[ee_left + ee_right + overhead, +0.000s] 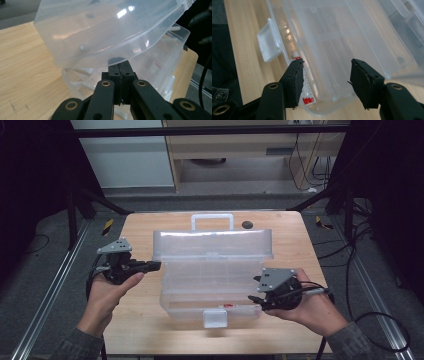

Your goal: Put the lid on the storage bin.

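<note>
Left gripper [156, 265] of mine clenched on nothing beside the clear box [210, 290] (lid raised), right gripper [256, 299] released, jaws apart at its near corner, on the bench [145, 320].

Light wooden table [145, 330], grain running crosswise, a small dark round spot [246, 224] near its far edge. Grey carpeted floor [45, 285] all round. Aluminium rails [50, 290] run along the floor on both sides of the table, with yellow-and-black hazard tape [107, 226] at the left and right far corners. Black frame struts [95, 197] slant down toward the table; a dark bar [210, 130] crosses overhead. Behind, a white cabinet panel [125, 160] beside a pale wooden shelf unit [240, 150]. Loose cables [310, 167] hang at the far right and trail across the floor. Sides dark; lighting even and dim.
</note>
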`<state>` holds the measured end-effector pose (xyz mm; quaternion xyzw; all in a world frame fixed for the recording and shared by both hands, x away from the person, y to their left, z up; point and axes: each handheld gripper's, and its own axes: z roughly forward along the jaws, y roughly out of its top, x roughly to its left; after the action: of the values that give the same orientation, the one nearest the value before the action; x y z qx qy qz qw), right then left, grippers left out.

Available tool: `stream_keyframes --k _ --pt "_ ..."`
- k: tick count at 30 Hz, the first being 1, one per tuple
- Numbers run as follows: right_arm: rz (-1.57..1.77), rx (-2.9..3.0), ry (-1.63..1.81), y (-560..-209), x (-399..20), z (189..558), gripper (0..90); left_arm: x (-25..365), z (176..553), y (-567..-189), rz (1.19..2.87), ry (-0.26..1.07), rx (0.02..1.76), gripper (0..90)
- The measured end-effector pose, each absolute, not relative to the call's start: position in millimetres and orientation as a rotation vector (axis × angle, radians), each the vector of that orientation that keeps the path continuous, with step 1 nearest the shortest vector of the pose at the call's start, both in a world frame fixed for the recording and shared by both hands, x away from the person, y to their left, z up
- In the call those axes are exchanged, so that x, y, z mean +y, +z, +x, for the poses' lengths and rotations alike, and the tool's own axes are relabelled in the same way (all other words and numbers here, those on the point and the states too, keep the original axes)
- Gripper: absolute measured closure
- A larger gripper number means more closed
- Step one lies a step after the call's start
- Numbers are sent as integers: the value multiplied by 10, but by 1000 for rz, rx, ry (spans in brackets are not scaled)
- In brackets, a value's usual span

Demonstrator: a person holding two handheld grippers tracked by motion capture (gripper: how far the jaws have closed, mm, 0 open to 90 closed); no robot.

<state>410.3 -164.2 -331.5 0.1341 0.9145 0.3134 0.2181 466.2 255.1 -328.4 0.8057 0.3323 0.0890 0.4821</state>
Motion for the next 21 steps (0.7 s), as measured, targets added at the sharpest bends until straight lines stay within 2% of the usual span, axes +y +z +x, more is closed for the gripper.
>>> stream_keyframes --k 12,21 --pt "546 2488 856 -3407 -2146 4052 401 2536 4485 -3433 1974 238 791 900" --pt "612 2469 843 -3470 -2288 4043 311 2529 4341 -3585 1975 269 788 900"
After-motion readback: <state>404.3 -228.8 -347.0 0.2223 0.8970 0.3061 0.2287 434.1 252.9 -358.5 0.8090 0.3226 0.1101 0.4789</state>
